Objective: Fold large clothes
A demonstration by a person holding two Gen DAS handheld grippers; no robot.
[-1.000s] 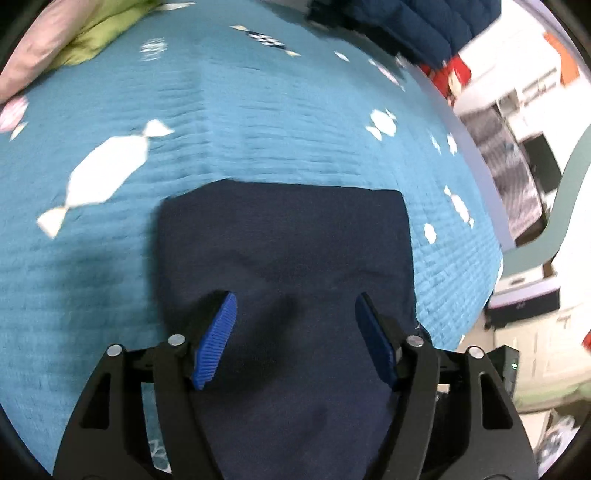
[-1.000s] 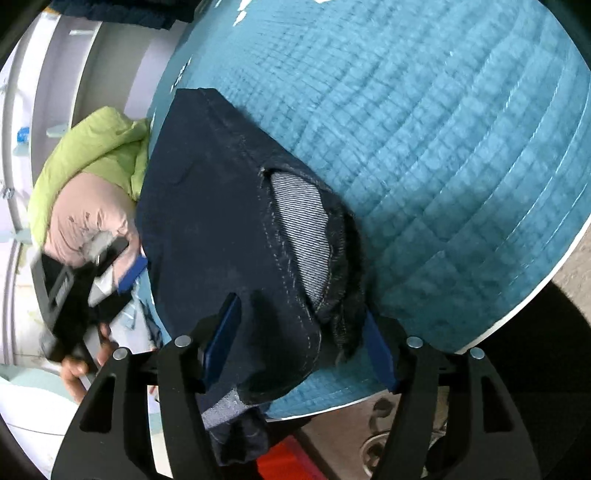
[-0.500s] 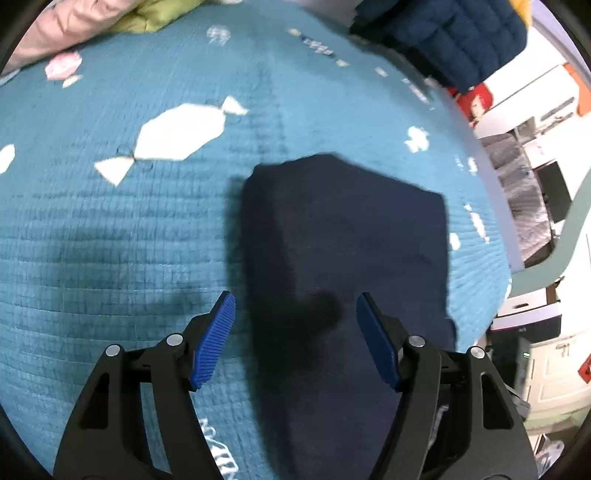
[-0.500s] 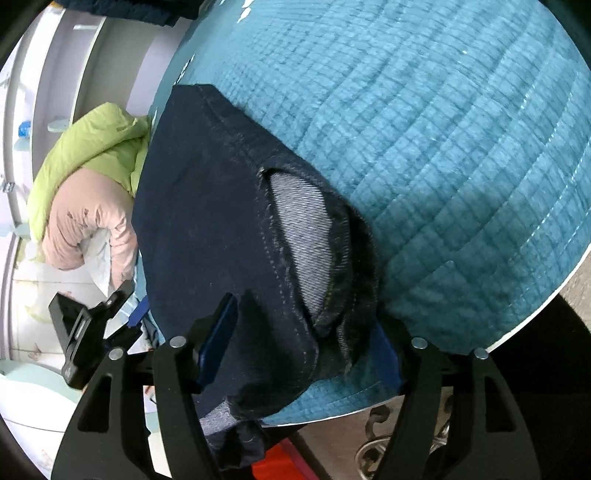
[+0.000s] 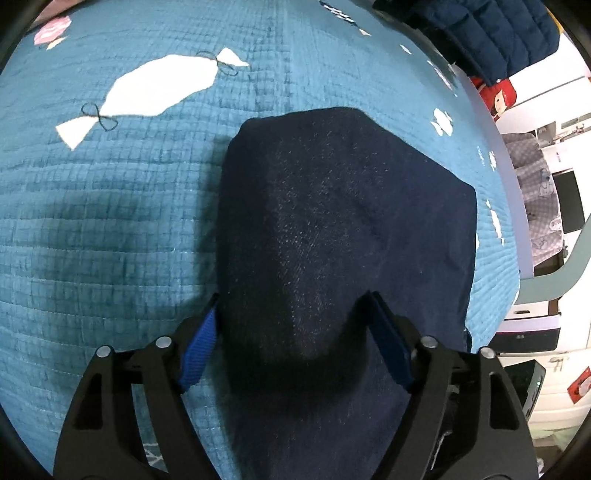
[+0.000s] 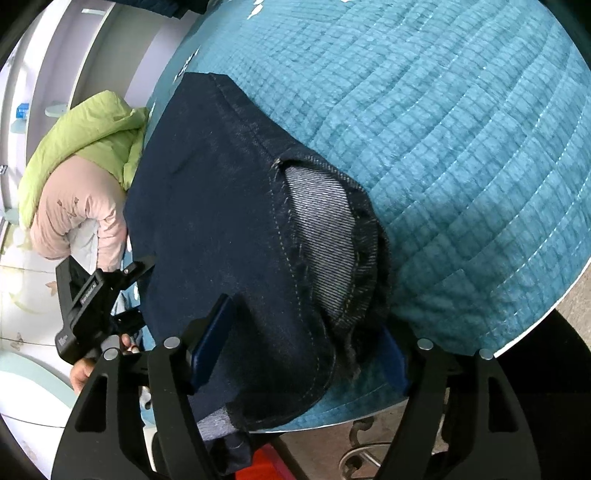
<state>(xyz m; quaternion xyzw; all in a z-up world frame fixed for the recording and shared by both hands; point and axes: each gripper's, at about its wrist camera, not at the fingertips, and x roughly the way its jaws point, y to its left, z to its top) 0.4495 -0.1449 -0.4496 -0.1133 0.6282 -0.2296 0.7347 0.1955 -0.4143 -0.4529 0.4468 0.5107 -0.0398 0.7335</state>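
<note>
Dark navy denim garment (image 5: 332,229) lies partly folded on the teal quilted bed (image 5: 110,221). Left claw (image 5: 295,332), just widened, and right claw (image 6: 303,343) straddle it ungripped; next, pinch an edge.

Folded jeans (image 5: 332,229) lie on the quilted bedspread (image 5: 110,229), near its edge. Left gripper (image 5: 295,343) straddles the jeans' near end; right gripper (image 6: 299,343) straddles the hem end. A padded jacket (image 5: 491,33) lies at the bed's far side. Rolled duvets (image 6: 85,177) lie beyond the jeans.
</note>
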